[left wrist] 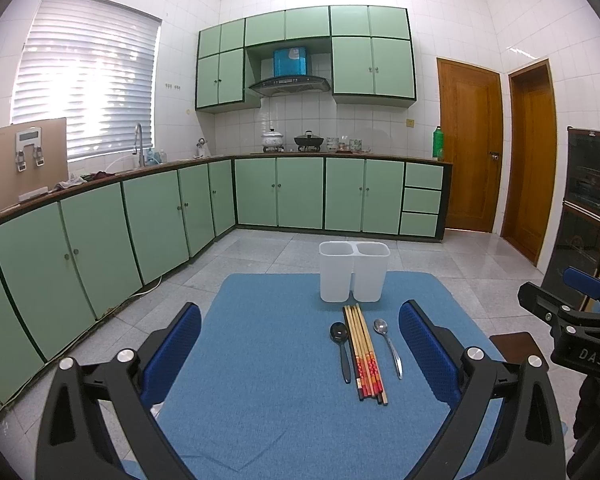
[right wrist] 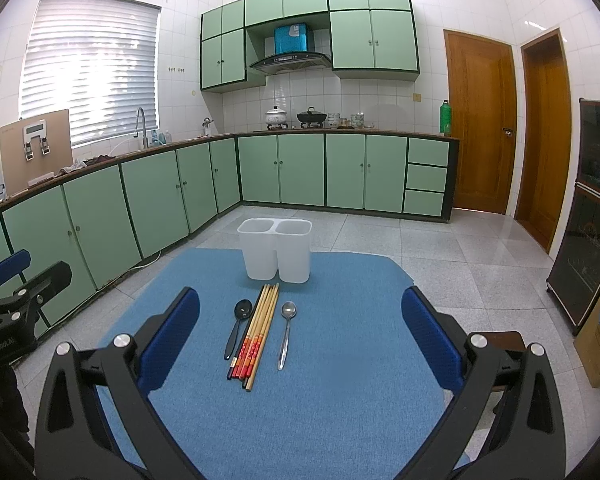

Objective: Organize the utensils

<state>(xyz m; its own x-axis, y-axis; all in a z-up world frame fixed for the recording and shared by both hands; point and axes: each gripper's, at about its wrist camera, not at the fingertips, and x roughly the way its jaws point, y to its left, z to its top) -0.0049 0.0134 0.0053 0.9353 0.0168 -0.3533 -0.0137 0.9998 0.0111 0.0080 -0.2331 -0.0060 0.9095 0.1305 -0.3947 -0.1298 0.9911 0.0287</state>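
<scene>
A white two-compartment utensil holder (left wrist: 354, 271) (right wrist: 275, 250) stands upright at the far side of a blue mat (left wrist: 260, 360) (right wrist: 340, 380). In front of it lie a black spoon (left wrist: 342, 350) (right wrist: 238, 326), a bundle of several wooden chopsticks with red ends (left wrist: 364, 354) (right wrist: 256, 336) and a metal spoon (left wrist: 388, 346) (right wrist: 286, 332), side by side. My left gripper (left wrist: 300, 344) is open and empty, above the mat's near left part. My right gripper (right wrist: 300, 332) is open and empty, nearer than the utensils. Each gripper shows at the edge of the other's view.
The mat covers a small table over a grey tiled floor. Green cabinets and a counter with sink (left wrist: 140, 148), pots (left wrist: 292, 140) and bottle run along the left and back. Wooden doors (left wrist: 470, 152) and a dark glass cabinet (right wrist: 592, 216) stand at the right.
</scene>
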